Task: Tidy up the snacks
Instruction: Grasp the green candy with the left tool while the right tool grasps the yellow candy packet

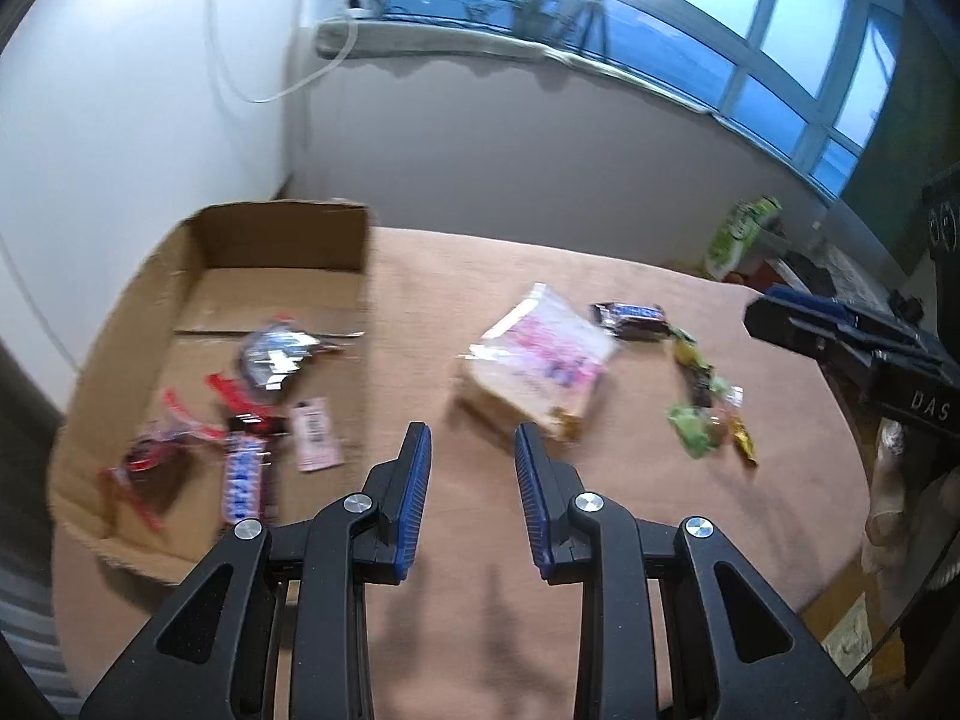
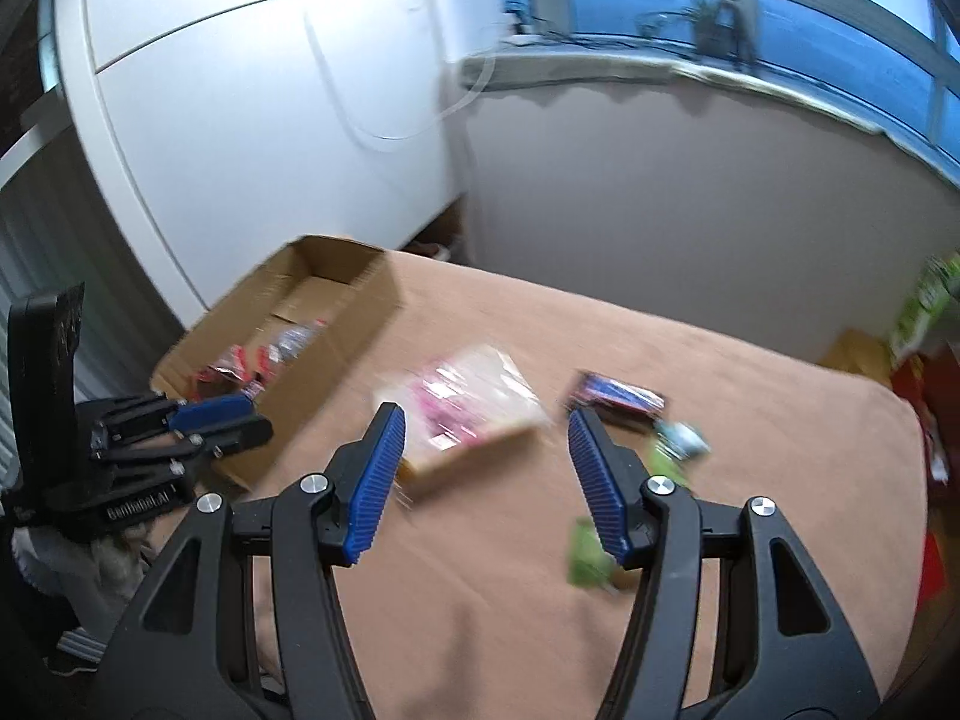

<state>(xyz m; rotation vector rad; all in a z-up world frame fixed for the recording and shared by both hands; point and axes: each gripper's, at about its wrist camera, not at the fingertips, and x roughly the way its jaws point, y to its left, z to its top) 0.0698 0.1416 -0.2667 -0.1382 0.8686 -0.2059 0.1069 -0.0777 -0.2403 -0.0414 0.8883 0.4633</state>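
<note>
An open cardboard box (image 1: 282, 240) sits at the table's left and holds several wrapped snacks (image 1: 270, 360). It also shows in the right wrist view (image 2: 336, 312). A clear bag with pink print (image 1: 540, 360) lies mid-table, also seen from the right wrist (image 2: 474, 414). A dark candy bar (image 1: 630, 318) and small green and yellow candies (image 1: 702, 420) lie to its right. My left gripper (image 1: 472, 438) is open and empty just in front of the pink bag. My right gripper (image 2: 486, 420) is open and empty above the bag and candies.
The table has a tan cloth (image 1: 480, 600). A white wall and a window sill with plants (image 1: 528, 12) stand behind. A green package (image 1: 738, 228) stands off the far right corner. Each view is blurred by motion.
</note>
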